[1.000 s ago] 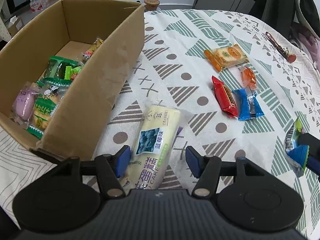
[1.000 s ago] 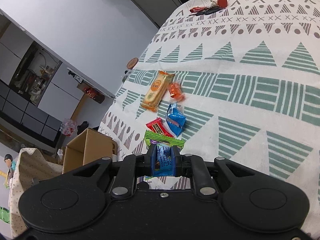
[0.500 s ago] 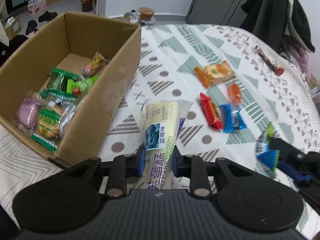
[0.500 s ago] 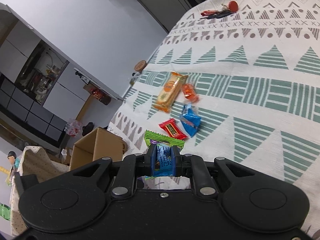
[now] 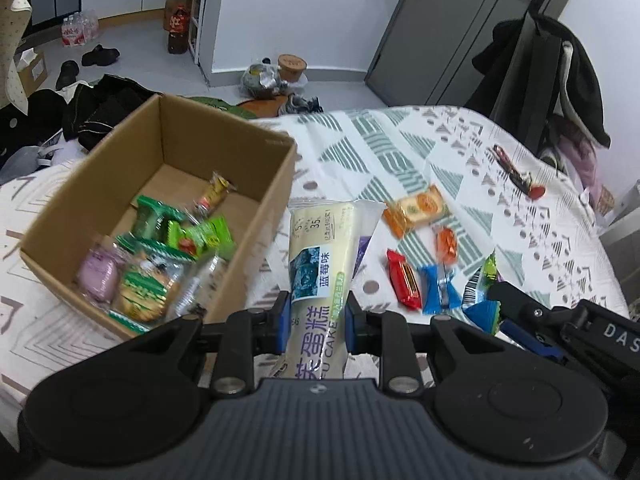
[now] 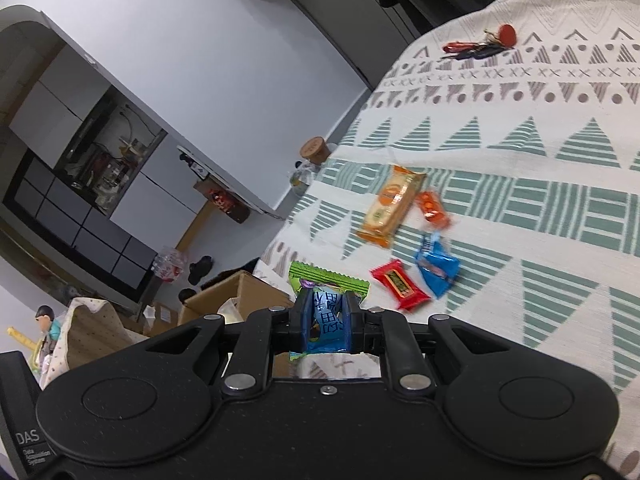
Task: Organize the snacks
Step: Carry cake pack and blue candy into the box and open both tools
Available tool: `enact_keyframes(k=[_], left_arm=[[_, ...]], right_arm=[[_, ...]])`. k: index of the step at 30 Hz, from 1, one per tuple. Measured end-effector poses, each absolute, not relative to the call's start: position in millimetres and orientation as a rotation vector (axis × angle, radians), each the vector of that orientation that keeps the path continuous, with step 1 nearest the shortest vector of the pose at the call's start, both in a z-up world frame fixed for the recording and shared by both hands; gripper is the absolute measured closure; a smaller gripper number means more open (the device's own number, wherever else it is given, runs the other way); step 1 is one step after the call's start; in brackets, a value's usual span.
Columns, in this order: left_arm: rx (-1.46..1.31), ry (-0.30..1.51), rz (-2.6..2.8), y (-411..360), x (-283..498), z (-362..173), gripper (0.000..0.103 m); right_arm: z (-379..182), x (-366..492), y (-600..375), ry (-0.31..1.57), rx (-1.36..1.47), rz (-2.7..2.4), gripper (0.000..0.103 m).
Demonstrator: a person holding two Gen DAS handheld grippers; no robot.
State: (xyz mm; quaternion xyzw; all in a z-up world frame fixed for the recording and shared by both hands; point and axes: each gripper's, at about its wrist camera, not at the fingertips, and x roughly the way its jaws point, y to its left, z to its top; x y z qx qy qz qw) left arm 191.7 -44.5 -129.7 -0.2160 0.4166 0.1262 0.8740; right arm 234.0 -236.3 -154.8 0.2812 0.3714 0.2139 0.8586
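Observation:
My left gripper [image 5: 316, 320] is shut on a long cream blueberry cake packet [image 5: 320, 256], held above the tablecloth just right of the open cardboard box [image 5: 276, 196]. The box holds several wrapped snacks [image 5: 160, 256]. My right gripper [image 6: 327, 322] is shut on a blue and green snack packet [image 6: 326, 296]; in the left wrist view that blue and green snack packet [image 5: 482, 300] shows at lower right. On the cloth lie an orange cracker pack [image 5: 418, 208], a small orange sweet [image 5: 447, 243], a red bar [image 5: 404, 280] and a blue bar [image 5: 439, 288].
A patterned tablecloth [image 5: 400, 152] covers the round table. Keys with a red fob [image 5: 520, 176] lie at the far right. A chair hung with dark clothes [image 5: 560, 80] stands behind the table. Clothes, shoes and bottles lie on the floor beyond the box.
My left gripper closed on the cake packet and lifted it off the cloth, rising with it. My right gripper kept its hold on the blue and green packet and moved closer to the left one.

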Motion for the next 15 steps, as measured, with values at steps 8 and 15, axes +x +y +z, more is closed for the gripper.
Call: enact_keyframes(k=[8, 15], left_arm=[[-0.489, 0.817, 0.286, -15.0, 182.8, -107.3, 0.078], [-0.529, 0.788, 0.323, 18.0, 176.3, -100.5, 0.078]], right_arm=[[-141.2, 234.9, -214.5, 0.742, 0.597, 0.505, 0.088], [-137.0, 236.5, -188.5, 0.741, 0.578, 0.546, 0.088]])
